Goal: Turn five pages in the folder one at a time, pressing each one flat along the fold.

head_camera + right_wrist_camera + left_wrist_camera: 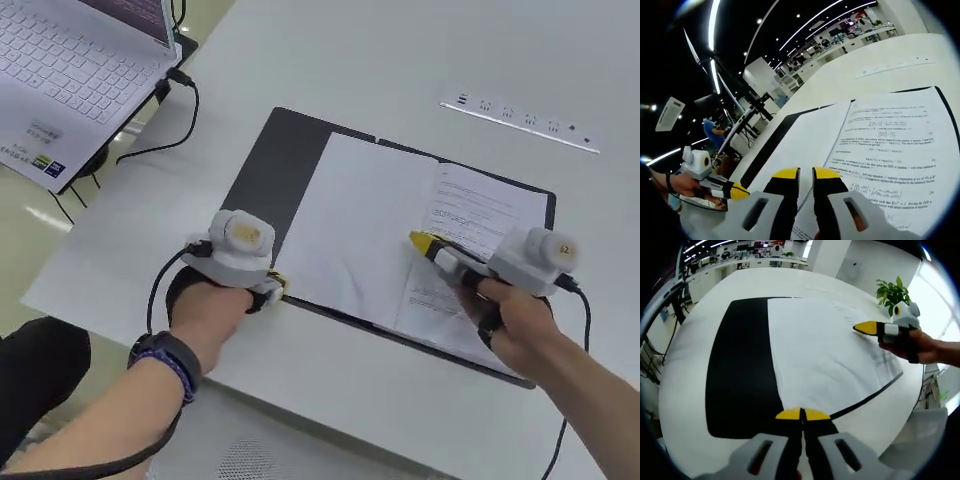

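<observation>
with the folder (268,170) open on the worktop (330,60), your left gripper (272,288), jaws pressed together, seemingly steadied its near edge while the right gripper (422,241), likewise closed, flattened the page (350,225) at the fold.

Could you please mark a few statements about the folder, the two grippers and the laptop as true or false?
The folder lies open on the table. True.
The left gripper has its jaws wide apart. False: they are shut, at the folder's near edge.
The right gripper rests its tip on the pages near the fold. True.
The laptop is closed. False: it is open.
</observation>
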Demonstrator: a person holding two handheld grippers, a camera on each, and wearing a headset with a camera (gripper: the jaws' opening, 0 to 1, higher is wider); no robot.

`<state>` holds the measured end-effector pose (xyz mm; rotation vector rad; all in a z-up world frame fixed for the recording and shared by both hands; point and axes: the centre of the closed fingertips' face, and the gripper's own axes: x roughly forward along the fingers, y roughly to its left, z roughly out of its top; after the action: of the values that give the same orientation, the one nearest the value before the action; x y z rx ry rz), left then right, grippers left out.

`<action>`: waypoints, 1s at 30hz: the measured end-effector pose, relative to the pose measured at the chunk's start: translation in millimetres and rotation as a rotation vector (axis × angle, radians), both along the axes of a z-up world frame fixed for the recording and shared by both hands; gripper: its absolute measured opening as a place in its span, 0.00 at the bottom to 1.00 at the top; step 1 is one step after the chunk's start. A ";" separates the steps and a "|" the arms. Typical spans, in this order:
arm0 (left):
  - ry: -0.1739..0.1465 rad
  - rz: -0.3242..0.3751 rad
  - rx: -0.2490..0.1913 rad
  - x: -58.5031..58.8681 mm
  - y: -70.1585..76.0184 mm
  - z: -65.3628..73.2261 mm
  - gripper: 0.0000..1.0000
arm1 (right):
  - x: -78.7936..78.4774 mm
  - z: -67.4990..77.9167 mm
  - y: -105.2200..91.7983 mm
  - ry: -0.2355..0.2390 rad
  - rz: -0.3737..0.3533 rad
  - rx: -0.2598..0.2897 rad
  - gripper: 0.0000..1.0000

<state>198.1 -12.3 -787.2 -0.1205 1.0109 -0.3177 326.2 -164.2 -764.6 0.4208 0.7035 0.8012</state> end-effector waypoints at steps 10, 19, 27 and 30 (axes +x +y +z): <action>0.006 0.012 -0.006 -0.5 1.2 -2.5 0.00 | 4.4 -2.0 6.8 -0.018 -0.004 0.018 0.00; 0.018 0.023 -0.025 -0.4 1.2 -3.8 0.00 | 8.9 4.1 11.4 -0.030 -0.020 0.033 0.00; 0.009 0.005 -0.003 -0.2 1.1 -6.2 0.00 | 25.9 4.4 10.4 -0.025 -0.069 0.058 0.00; 0.014 0.000 -0.003 -0.1 1.5 -6.8 0.00 | 34.3 4.5 9.1 -0.026 -0.102 0.073 0.00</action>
<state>198.0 -10.8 -794.0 -0.1250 1.0243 -0.3189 360.4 -155.1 -760.1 0.5080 0.6252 0.7360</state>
